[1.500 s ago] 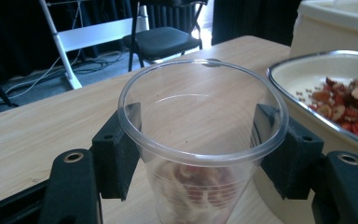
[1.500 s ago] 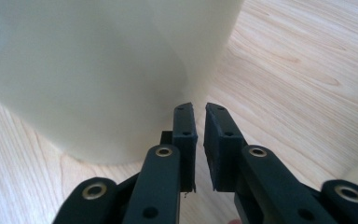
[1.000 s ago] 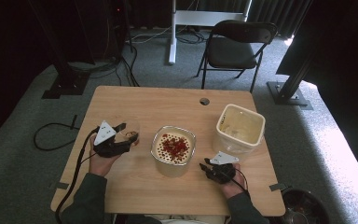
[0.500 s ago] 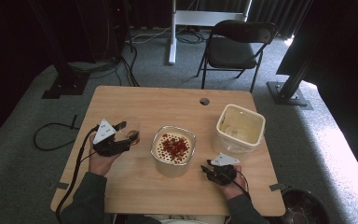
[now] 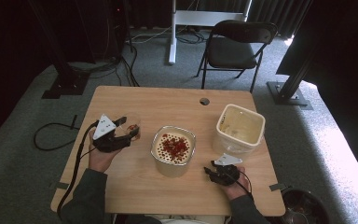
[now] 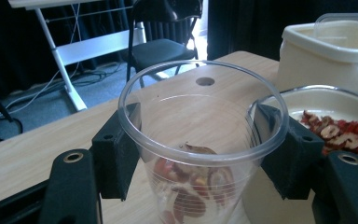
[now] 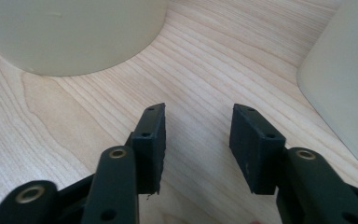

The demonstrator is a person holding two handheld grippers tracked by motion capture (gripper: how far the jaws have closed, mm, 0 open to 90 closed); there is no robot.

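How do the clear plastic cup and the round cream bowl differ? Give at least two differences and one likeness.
The clear plastic cup is see-through and clamped in the left gripper; the round cream bowl is opaque and stands free on the table. The cup is narrower than the bowl. Both hold red dried pieces.

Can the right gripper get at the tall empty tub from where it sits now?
Probably yes: the right gripper is open and empty, and the tall tub stands close beside it with bare table between.

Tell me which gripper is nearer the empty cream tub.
Right. The right gripper sits open on the table just in front of the cream tub; the left gripper holds a clear cup across the table, beyond the bowl.
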